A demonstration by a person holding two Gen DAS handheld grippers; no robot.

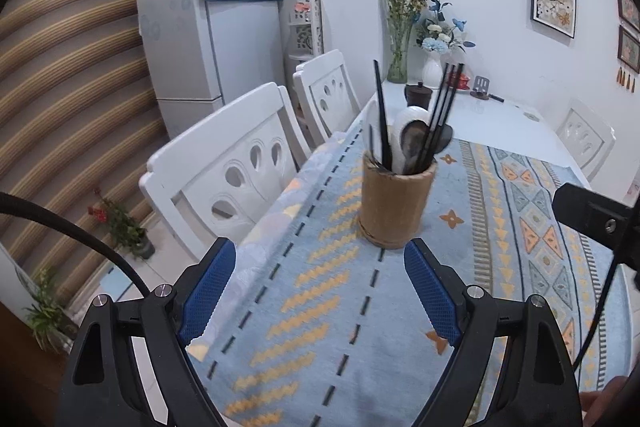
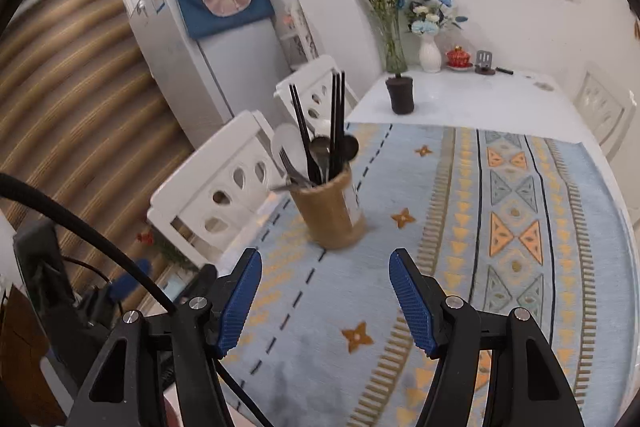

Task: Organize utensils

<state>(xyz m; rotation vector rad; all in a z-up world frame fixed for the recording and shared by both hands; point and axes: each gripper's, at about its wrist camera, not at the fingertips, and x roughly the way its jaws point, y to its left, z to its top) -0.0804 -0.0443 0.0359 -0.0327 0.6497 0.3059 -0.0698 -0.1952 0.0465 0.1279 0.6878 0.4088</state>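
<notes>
A tan bamboo utensil holder (image 1: 396, 203) (image 2: 330, 211) stands on the patterned blue cloth (image 1: 320, 307) (image 2: 500, 227). Black chopsticks (image 1: 440, 107) (image 2: 338, 123), dark spoons (image 2: 348, 147), a fork (image 2: 290, 167) and a white spoon (image 1: 408, 119) stick out of it. My left gripper (image 1: 320, 263) is open a short way in front of the holder, with nothing between its blue pads. My right gripper (image 2: 326, 267) is open too, just short of the holder, and holds nothing. In the left wrist view, part of the right gripper's black body (image 1: 592, 215) shows at the right edge.
Two white chairs (image 1: 224, 171) (image 2: 224, 187) stand along the table's left side, another (image 1: 584, 139) at the far right. A dark pot (image 2: 400, 93), two flower vases (image 2: 430, 55), a red dish (image 2: 458, 59) sit at the far end. A fridge (image 1: 192, 39) stands behind.
</notes>
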